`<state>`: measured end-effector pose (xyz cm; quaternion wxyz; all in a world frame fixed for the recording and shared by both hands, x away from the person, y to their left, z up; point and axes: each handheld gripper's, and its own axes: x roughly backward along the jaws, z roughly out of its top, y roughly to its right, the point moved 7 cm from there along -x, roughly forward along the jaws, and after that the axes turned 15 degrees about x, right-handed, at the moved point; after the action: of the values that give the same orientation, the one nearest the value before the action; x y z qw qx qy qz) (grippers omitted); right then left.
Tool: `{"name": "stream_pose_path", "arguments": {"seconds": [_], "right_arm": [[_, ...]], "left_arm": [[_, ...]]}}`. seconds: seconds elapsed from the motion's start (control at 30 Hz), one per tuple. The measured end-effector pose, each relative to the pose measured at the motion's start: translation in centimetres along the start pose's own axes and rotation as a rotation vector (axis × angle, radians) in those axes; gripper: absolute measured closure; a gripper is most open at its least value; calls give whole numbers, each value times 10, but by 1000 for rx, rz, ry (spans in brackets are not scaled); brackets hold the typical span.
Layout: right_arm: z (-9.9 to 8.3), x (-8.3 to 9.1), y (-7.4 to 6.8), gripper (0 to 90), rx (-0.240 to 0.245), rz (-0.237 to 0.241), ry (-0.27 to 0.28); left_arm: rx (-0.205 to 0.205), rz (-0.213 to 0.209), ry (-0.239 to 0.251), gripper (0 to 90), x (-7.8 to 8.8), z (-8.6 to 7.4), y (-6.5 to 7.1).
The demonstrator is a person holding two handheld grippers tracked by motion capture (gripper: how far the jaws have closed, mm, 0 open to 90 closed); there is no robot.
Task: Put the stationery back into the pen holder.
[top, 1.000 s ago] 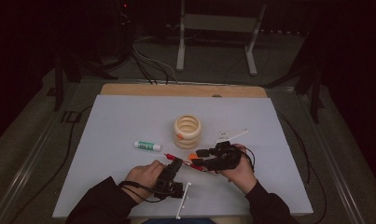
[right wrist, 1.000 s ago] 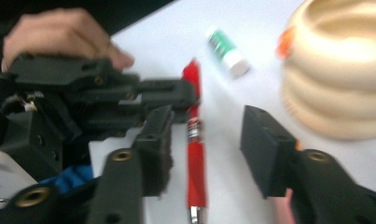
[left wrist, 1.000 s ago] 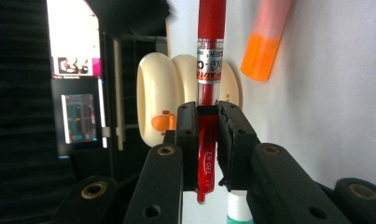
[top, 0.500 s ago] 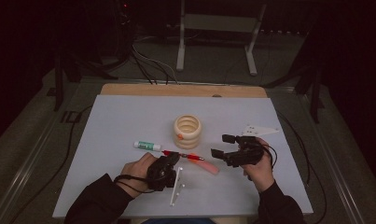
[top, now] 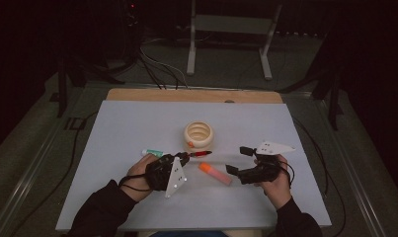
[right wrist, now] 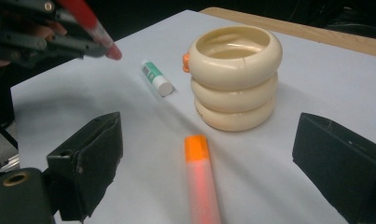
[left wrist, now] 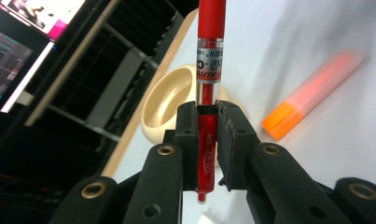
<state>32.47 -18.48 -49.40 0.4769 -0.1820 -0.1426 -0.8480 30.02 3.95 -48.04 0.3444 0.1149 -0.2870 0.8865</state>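
Since the earlier frame my left gripper has lifted, jaws clenched on the red pen, and my right gripper has pulled right, its jaws just opening, nothing between them. Left to right now: green-capped tube just beyond the left hand, pen tip aimed at the cream holder, orange highlighter lying loose on the mat between the 2 grippers. Open room left and front; all things sit well clear of the mat edges.
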Motion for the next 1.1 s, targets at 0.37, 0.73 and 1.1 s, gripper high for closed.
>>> {"name": "stream_pose_path", "arguments": {"seconds": [0.37,0.73,1.1], "right_arm": [[-8,7,3,90,-21,-25,7],[-7,8,3,23,-27,-35,21],[-7,10,6,23,-43,-31,34]], "left_arm": [[300,-136,95,803,2,22,-29],[535,-233,160,803,-10,33,-53],[704,-304,233,802,-31,41,-67]]}}
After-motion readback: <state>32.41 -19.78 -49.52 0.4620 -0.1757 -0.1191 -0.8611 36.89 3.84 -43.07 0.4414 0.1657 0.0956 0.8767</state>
